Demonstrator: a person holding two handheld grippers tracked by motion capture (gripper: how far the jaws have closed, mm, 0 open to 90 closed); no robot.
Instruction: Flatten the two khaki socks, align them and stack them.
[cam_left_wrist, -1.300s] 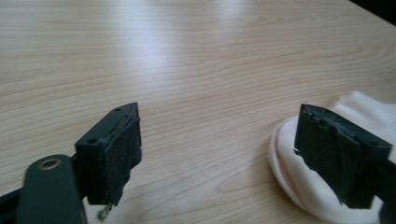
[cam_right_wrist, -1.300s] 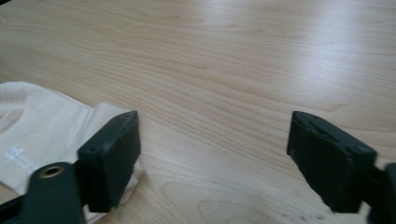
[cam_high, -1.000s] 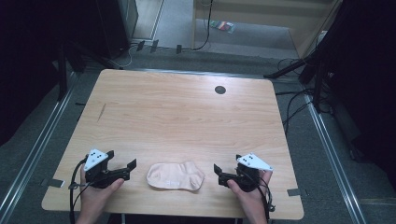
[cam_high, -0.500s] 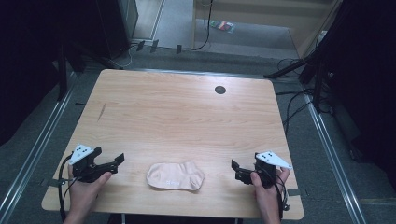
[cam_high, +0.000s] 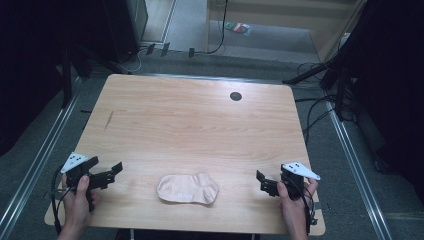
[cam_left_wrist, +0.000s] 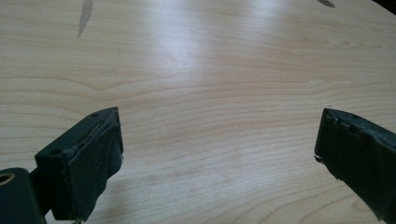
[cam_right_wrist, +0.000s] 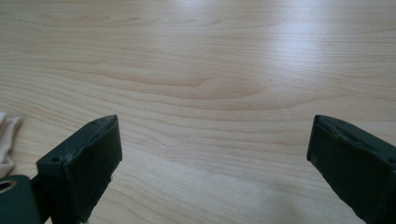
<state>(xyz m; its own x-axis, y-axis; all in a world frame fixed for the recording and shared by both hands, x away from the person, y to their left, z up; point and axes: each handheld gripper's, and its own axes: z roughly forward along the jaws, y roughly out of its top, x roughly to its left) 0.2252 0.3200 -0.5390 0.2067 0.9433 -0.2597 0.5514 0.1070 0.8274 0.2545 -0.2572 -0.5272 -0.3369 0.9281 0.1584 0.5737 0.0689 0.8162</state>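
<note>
A pale pink sock (cam_high: 188, 188) lies flat near the table's (cam_high: 200, 125) front edge, between the left tongs (cam_high: 118, 168) and right tongs (cam_high: 260, 180), both spread wide and empty, well apart from it.

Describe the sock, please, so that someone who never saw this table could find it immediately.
Start from the wooden table and go to its near edge, where the person's hands come in. The sock lies flat there, about midway between the left gripper and the right gripper, touching neither. It is the one soft, pale pink thing; the grippers are black and hard.
</note>
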